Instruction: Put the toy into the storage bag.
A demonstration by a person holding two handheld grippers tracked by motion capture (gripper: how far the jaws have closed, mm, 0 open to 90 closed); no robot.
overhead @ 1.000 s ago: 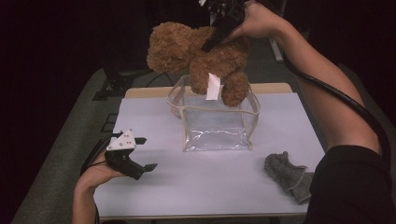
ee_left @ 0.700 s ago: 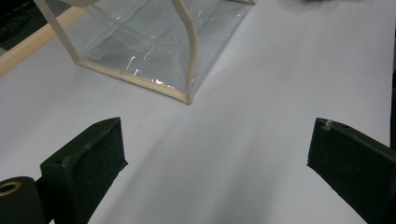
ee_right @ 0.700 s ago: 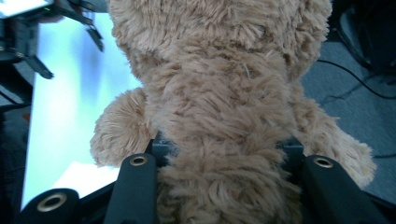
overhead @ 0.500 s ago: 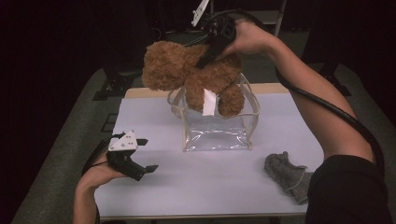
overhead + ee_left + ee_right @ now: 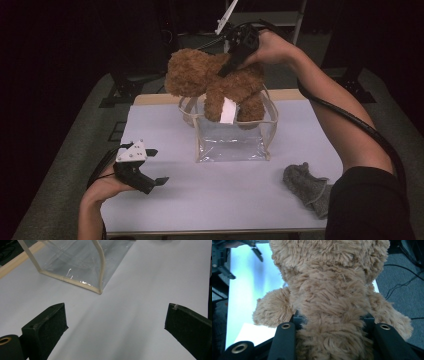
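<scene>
A brown teddy bear [image 5: 215, 82] with a white tag hangs over the clear plastic bag [image 5: 232, 137] at the back middle of the white table. My right gripper [image 5: 227, 67] is shut on the bear's body, and the bear's legs dip into the bag's open top. In the right gripper view both jaws squeeze the bear [image 5: 329, 302] at its waist. My left gripper [image 5: 155, 165] rests open near the table's front left, nothing between its jaws. In the left gripper view the bag's near corner [image 5: 97, 288] lies ahead of the spread jaws.
A grey cloth [image 5: 305, 185] lies at the table's front right, beside the person's dark sleeve. A black cable trails along the right arm. The table top [image 5: 225, 195] is bare in front of the bag. Dark stands and cables crowd the floor behind the table.
My right gripper has sunk with the bear, whose legs now reach into the bag's mouth. The left gripper has stayed where it was.
</scene>
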